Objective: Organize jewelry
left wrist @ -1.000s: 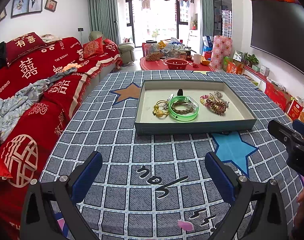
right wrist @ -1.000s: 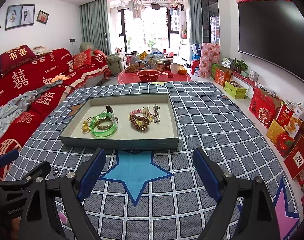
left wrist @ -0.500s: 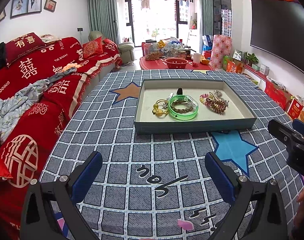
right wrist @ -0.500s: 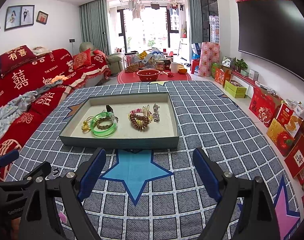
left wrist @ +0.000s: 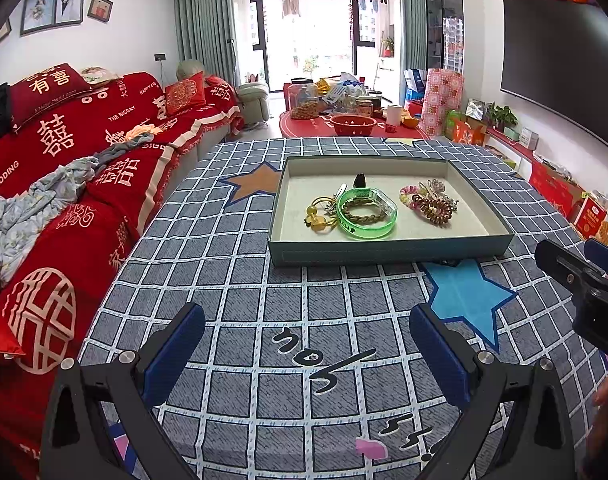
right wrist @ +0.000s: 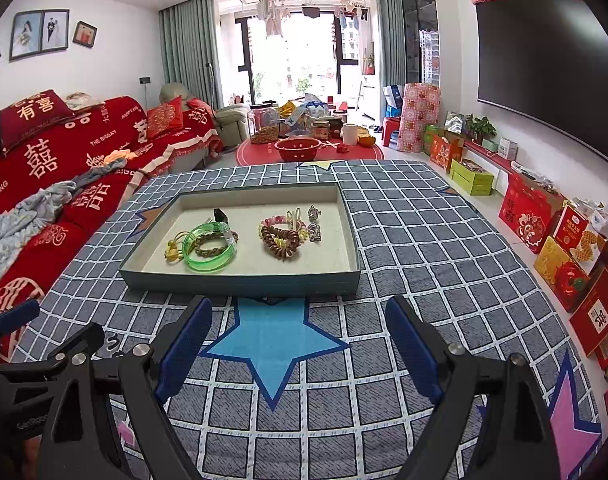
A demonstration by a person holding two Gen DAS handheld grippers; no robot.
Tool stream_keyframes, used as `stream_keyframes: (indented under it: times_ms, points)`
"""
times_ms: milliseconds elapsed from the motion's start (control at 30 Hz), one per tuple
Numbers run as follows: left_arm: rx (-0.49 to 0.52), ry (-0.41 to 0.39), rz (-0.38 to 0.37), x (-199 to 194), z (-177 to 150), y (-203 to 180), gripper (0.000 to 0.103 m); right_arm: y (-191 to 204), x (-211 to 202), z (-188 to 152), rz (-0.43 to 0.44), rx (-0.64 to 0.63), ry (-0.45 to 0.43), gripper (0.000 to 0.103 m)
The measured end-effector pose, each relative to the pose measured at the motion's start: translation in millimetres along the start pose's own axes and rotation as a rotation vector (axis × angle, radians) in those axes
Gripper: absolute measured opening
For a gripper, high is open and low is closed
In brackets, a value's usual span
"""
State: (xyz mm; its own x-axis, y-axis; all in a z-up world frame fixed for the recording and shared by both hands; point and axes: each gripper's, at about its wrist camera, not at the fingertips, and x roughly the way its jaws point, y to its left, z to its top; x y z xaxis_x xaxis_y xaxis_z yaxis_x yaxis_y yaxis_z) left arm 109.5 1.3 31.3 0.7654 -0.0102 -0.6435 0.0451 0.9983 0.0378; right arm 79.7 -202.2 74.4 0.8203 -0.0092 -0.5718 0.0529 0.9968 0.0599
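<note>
Both the left gripper (left wrist: 306,344) and right gripper (right wrist: 298,330) hover wide apart and empty over the checked desk (left wrist: 240,280), short of the tray (left wrist: 384,250) holding a green bangle (left wrist: 367,213).

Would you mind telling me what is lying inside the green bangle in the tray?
A brown braided bracelet lies inside the green bangle, on the tray lining. Whether anything smaller sits under the bracelet cannot be seen.
</note>
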Motion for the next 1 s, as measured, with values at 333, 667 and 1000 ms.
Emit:
stream_keyframes:
  times_ms: [333,667,1000]
  points:
    - [0.000,0.000,0.000,0.0,0.4,0.0,0.103,0.5,-0.3,0.5,0.001,0.000,0.001,0.090]
    - [0.001,0.002,0.001,0.2,-0.3,-0.4,0.103,0.2,-0.6,0.9,0.002,0.002,0.002,0.090]
    - [-0.002,0.003,-0.006,0.1,-1.6,0.1,0.103,2.1,-2.2,0.2,0.003,0.006,0.006,0.090]
